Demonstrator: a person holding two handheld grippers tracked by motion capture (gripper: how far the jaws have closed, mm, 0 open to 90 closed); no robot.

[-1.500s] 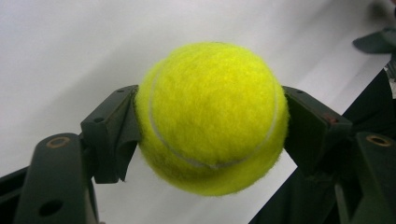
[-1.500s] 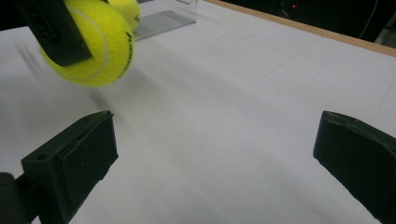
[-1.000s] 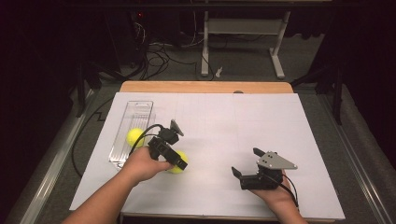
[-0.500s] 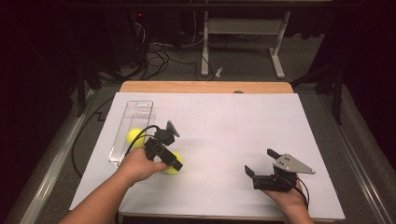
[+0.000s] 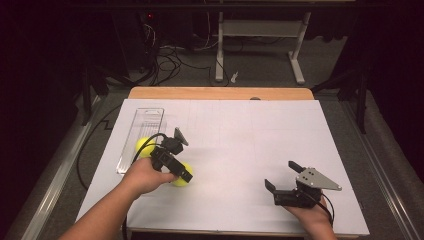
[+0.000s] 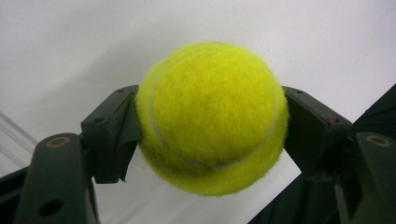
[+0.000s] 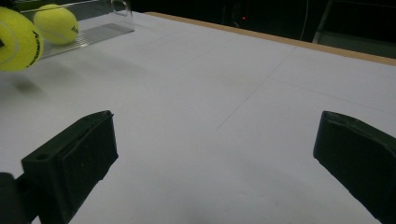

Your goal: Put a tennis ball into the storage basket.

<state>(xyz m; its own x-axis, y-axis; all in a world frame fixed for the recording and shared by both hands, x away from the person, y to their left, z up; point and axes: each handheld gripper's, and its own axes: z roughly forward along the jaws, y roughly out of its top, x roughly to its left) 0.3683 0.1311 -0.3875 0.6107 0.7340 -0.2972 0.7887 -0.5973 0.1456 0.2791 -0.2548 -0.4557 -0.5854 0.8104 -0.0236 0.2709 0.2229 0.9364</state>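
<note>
Here the left gripper (image 5: 183,176), jaws clamped on a tennis ball (image 6: 212,116), has stayed just beside the clear tray (image 5: 145,131); the right gripper (image 5: 282,177), jaws apart, has drawn back across the table (image 5: 260,135).

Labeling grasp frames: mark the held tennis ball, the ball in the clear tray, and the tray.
held tennis ball (image 6: 212,116), left gripper view, middle of its felt.
ball in tray (image 7: 56,24), right gripper view, its centre.
clear tray (image 5: 147,120), high view, its bare far floor.

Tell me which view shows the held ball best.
The left gripper view: the ball sits large and sharp, clamped between the left tool's pads. The high view shows a yellow sliver under the hand; the right gripper view catches its edge at the frame's corner.
</note>
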